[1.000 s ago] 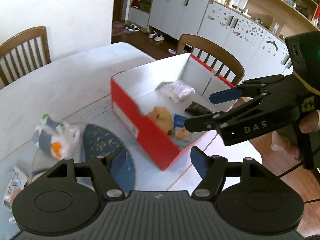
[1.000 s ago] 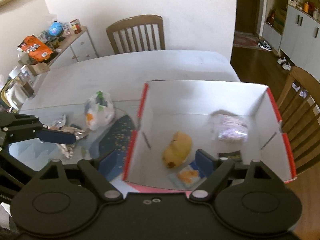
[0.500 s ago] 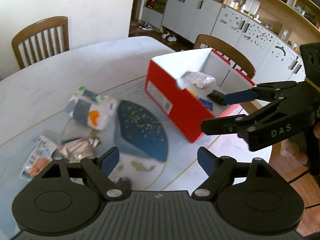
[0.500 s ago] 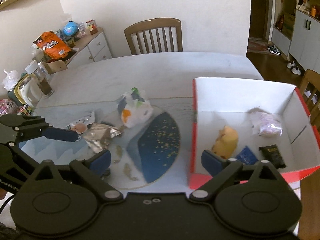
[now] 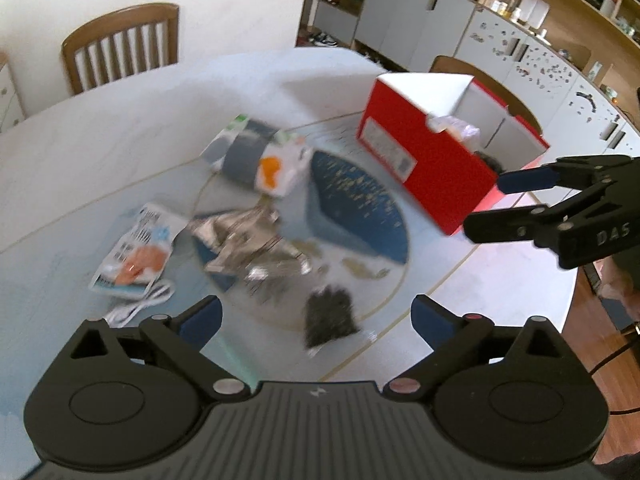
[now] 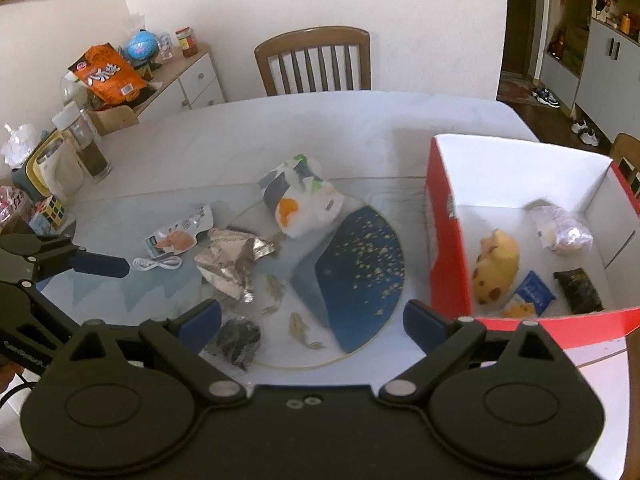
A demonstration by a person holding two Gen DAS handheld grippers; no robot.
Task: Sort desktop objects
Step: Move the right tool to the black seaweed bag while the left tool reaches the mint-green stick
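- The desk (image 6: 168, 152) carries loose things around a round blue-and-gold patch (image 6: 352, 272) in its top: a white bag (image 6: 304, 204) with an orange spot at the far side, a crumpled foil wrapper (image 6: 232, 260) in the middle, a flat snack packet (image 6: 180, 236) to its left, a white cable (image 6: 158, 263) just beside that packet, and a small dark packet (image 6: 238, 338) nearest the cameras.
- A red box (image 6: 448, 256) with a white inside stands open on the right of the desk. In it lie a yellow plush (image 6: 496, 264), a blue sachet (image 6: 534, 292), a dark packet and a pale wrapped bundle (image 6: 564, 232).
- Nothing lies between the loose things and either gripper; only the box's near wall hides part of its floor.
- The left gripper (image 5: 316, 316) hangs over the near desk edge, its jaws opening and already spread wide. The small dark packet (image 5: 330, 316) shows in the gap, lower down on the desk, and no pad touches it.
- The right gripper (image 6: 312, 318) has its jaws spread wide and holds nothing; it hangs over the patch, beside the box's near corner.
- The left view is blurred and shows the box from outside, with only the tops of its contents over the wall. It also shows cupboards (image 5: 420, 12) behind and the right gripper entering from the right.
- The right view looks down into the box and shows a sideboard (image 6: 188, 80) with an orange bag (image 6: 106, 76) at far left.
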